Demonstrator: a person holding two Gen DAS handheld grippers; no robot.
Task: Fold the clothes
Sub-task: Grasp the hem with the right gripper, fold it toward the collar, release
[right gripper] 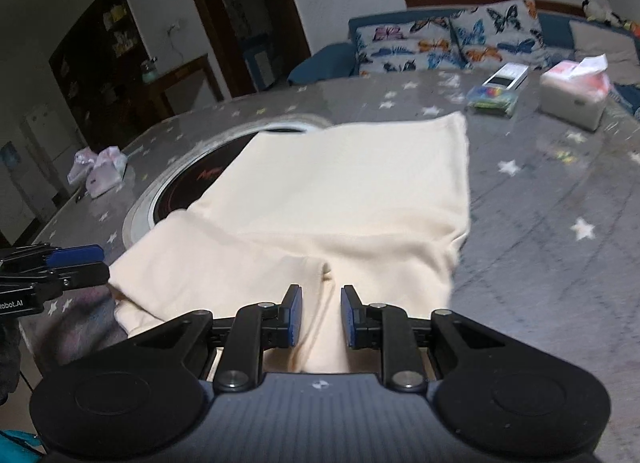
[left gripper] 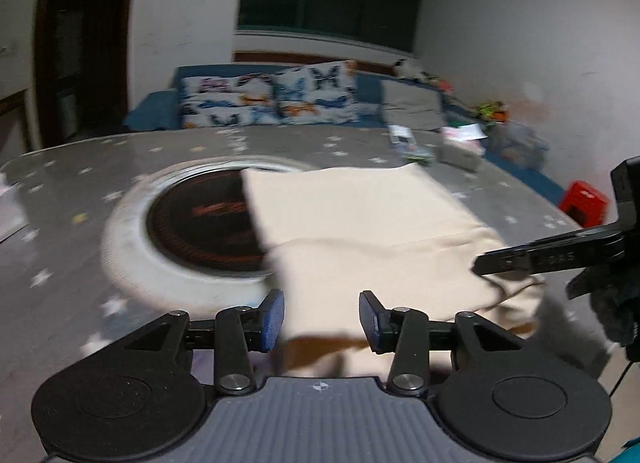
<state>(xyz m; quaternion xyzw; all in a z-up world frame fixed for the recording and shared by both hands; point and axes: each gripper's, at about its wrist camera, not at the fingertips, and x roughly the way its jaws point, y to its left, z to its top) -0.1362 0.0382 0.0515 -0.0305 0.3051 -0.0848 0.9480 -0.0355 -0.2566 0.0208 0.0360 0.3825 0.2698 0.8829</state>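
Note:
A cream garment lies partly folded on the grey star-print table, and its far part covers some of a round black cooktop set into the table. My left gripper hovers open over the garment's near left edge, with nothing between its blue pads. My right gripper is also open, low over the near edge where a ridge of cloth runs between its pads without being pinched. Each gripper shows side-on in the other view: the right gripper and the left gripper.
A tissue box, a white box and a colourful packet sit at the table's far right. A pale plastic bag lies at the left. A blue sofa with butterfly pillows stands behind, with a red stool to the right.

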